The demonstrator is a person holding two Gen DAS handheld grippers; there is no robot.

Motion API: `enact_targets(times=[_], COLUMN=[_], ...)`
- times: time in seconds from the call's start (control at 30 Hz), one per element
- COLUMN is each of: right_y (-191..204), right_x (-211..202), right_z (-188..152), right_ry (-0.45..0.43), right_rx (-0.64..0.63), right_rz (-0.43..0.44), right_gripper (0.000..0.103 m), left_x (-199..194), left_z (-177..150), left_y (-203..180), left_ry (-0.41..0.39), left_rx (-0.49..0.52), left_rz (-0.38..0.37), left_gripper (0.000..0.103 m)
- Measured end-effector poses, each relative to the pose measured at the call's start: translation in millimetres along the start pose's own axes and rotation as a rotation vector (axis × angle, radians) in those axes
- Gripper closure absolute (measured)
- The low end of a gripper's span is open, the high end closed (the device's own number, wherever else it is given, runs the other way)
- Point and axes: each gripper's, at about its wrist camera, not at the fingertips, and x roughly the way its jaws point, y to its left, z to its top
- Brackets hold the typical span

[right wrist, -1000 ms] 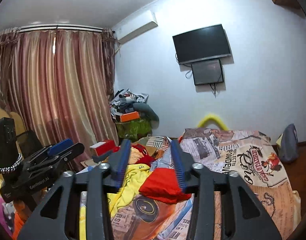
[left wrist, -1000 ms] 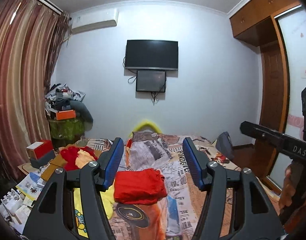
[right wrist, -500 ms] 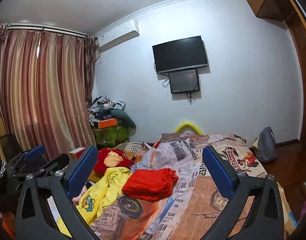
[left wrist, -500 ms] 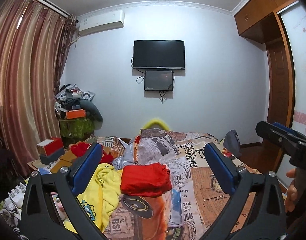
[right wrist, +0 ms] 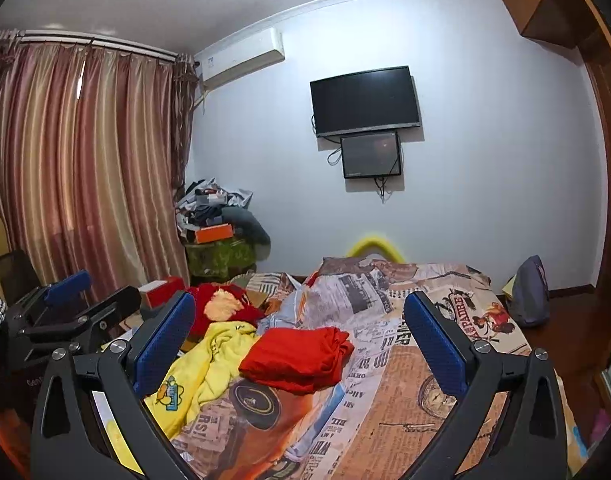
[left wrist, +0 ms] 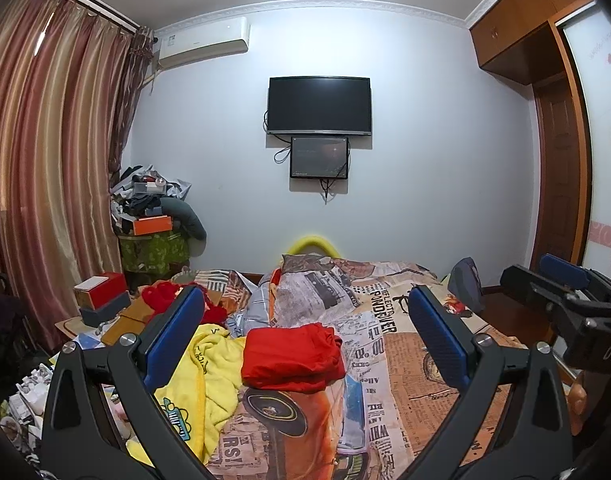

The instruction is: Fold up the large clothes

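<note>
While both grippers' fingers [left wrist: 173,332] spread wide, empty, red garment [left wrist: 293,356] lies beyond them, folded, mid-bed [left wrist: 417,360], beside crumpled yellow garment [left wrist: 213,360].

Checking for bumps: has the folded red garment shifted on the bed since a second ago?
No. The folded red garment lies beside the yellow garment, above the bedspread's car print, as before.

- folded garment [left wrist: 291,356]: solid red
- crumpled garment [left wrist: 209,364] beside it: yellow w/ blue-green cartoon print
- bed cover [left wrist: 389,344]: newspaper-style print, orange/tan/grey, black lettering, car graphic
- left gripper [left wrist: 305,336] & right gripper [right wrist: 299,336]: black frames, blue pads
- curtains [right wrist: 85,168]: pink-red & gold vert. stripes
- wall [left wrist: 425,160]: pale blue-white
- TV [left wrist: 319,106]: black
- wardrobe [left wrist: 525,28]: orange-brown wood
- box [left wrist: 151,224] on pile: orange
</note>
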Motion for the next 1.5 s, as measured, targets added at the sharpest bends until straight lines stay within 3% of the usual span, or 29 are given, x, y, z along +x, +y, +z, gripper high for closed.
enact_targets(times=[0.63, 1.5], right_y=[-7, -7], right_x=[0, 2], right_z=[1, 0], right_ry=[0.053, 0.061], right_rx=[0.029, 0.051], right_rz=[0.002, -0.009], right_gripper=[0.0, 0.0], left_x=[15, 19], left_z=[-7, -11], left_y=[-3, 2], left_ry=[0.047, 0.076], left_rx=[0.002, -0.034], left_rz=[-0.008, -0.073], left_gripper=[0.001, 0.001])
